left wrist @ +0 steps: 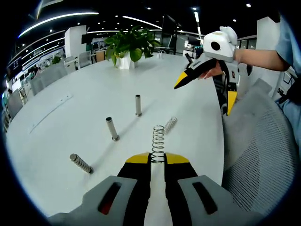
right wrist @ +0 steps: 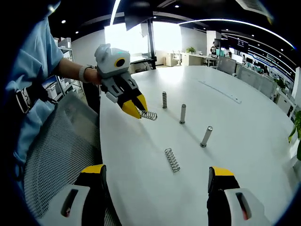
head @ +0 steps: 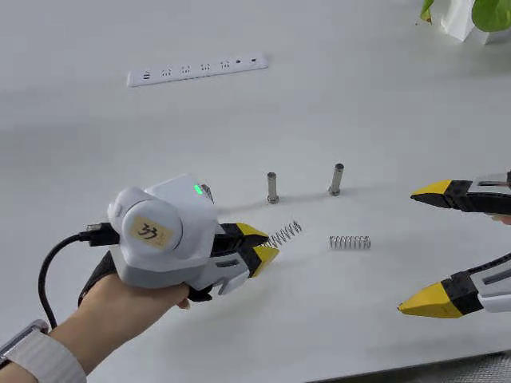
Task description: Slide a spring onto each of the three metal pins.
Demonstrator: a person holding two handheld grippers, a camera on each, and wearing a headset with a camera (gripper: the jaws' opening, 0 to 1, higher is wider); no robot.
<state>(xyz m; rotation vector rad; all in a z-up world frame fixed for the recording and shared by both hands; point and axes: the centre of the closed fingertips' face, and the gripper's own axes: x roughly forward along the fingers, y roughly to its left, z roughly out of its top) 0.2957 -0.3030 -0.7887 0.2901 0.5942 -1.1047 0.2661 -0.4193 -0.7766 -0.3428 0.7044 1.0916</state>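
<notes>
I see the yellow-tipped left gripper clamped shut on one end of a small steel coil spring. The rest of the coil sticks out forward past the tips, just above the white tabletop. In the left gripper view the held coil rises straight up from between the closed jaws.

My right gripper hangs off to the side with its yellow tips spread wide and nothing between them. A second loose steel spring lies flat on the table between the two grippers, nearer the right one.

Two bare metal pins stand upright beyond the springs, the nearer bare pin and the farther bare pin, with a gap between them. From the right gripper view, a third pin with a spring already around it stands in line with them, just beyond the left gripper's tips.

A white power strip lies well away at the far side of the table, and a potted green plant sits at the corner.
</notes>
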